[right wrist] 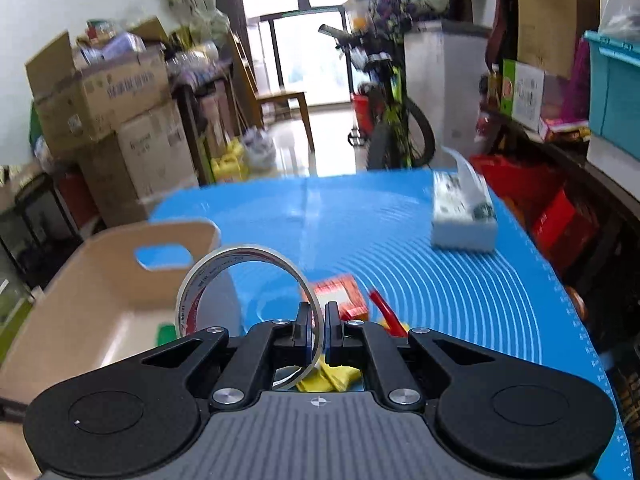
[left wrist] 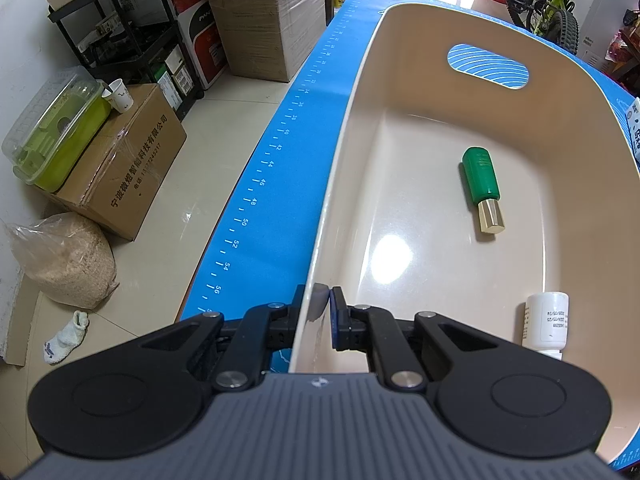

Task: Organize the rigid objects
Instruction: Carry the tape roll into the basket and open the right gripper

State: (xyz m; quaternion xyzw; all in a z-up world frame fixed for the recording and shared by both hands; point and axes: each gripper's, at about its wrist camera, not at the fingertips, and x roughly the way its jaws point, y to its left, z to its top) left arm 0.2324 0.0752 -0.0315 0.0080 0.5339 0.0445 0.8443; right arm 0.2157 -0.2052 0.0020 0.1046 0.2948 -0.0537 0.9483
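My left gripper [left wrist: 320, 304] is shut on the near rim of the beige basket [left wrist: 352, 120], one finger outside the wall and one inside. In the basket lie a green bottle with a gold cap [left wrist: 480, 184] and a white bottle [left wrist: 546, 324] at the near right. My right gripper [right wrist: 318, 320] is shut on a roll of clear tape [right wrist: 240, 276], lifted above the blue mat [right wrist: 400, 232]; the ring stands upright and sticks out to the left. The basket [right wrist: 100, 280] sits to its left.
A red packet [right wrist: 340, 292], a red-handled item [right wrist: 382, 306] and yellow pieces [right wrist: 336, 376] lie on the mat under the right gripper. A tissue pack [right wrist: 462, 212] sits far right. Cardboard boxes [left wrist: 132, 168], a shelf and a bicycle [right wrist: 392, 120] surround the table.
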